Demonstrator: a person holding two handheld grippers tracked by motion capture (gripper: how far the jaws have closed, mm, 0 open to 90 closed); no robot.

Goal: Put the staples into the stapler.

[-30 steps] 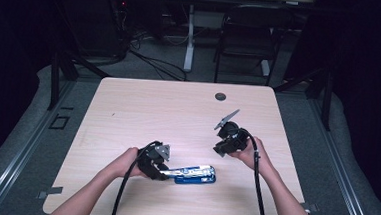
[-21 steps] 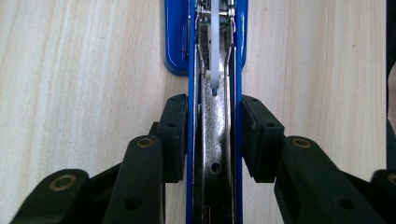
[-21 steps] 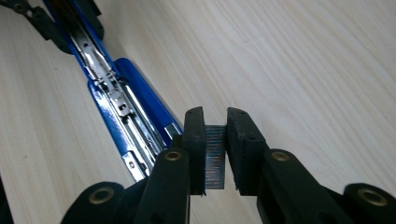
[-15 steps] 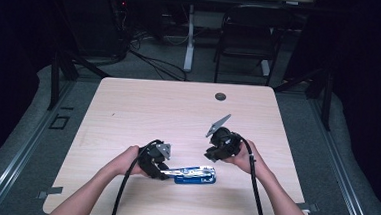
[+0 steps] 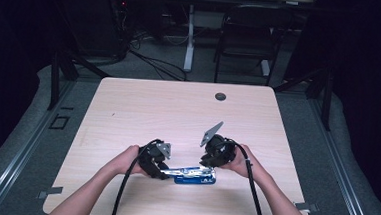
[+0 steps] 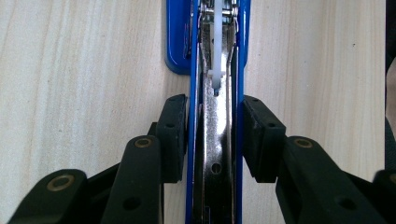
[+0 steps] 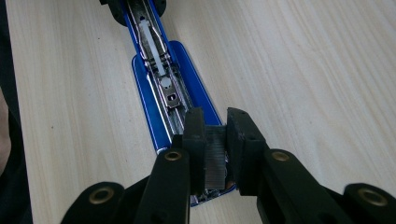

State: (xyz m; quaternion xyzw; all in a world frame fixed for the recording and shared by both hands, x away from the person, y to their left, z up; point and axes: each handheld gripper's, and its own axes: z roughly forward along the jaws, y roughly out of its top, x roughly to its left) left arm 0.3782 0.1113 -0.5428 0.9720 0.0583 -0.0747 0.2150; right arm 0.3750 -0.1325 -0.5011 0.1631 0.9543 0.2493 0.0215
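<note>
Now, line by line:
Stapler: the blue metal stapler (image 5: pixel 195 175) lies flat near the front edge of the pale wooden bench (image 5: pixel 178 112), lengthwise between the two hands, with its top open and the shiny steel staple channel (image 6: pixel 215 154) facing up.
Staples: a grey strip of staples (image 7: pixel 215 156) sits over one end of the stapler, at the open channel.
Left gripper: the left gripper (image 6: pixel 215 140) is clamped on the stapler, one black pad on each blue side wall, at the end toward the person's left hand (image 5: pixel 125 159).
Right gripper: the right gripper (image 7: pixel 215 140) is closed on the strip of staples, which is squeezed between its two pads just above the stapler's other end; in the high view it stands right over that end, held by the right hand (image 5: pixel 243 162).
Spacing: the two grippers are at opposite ends of the stapler.
Bench top: a small dark round disc (image 5: pixel 220 96) rests near the far edge, well apart from the stapler.
</note>
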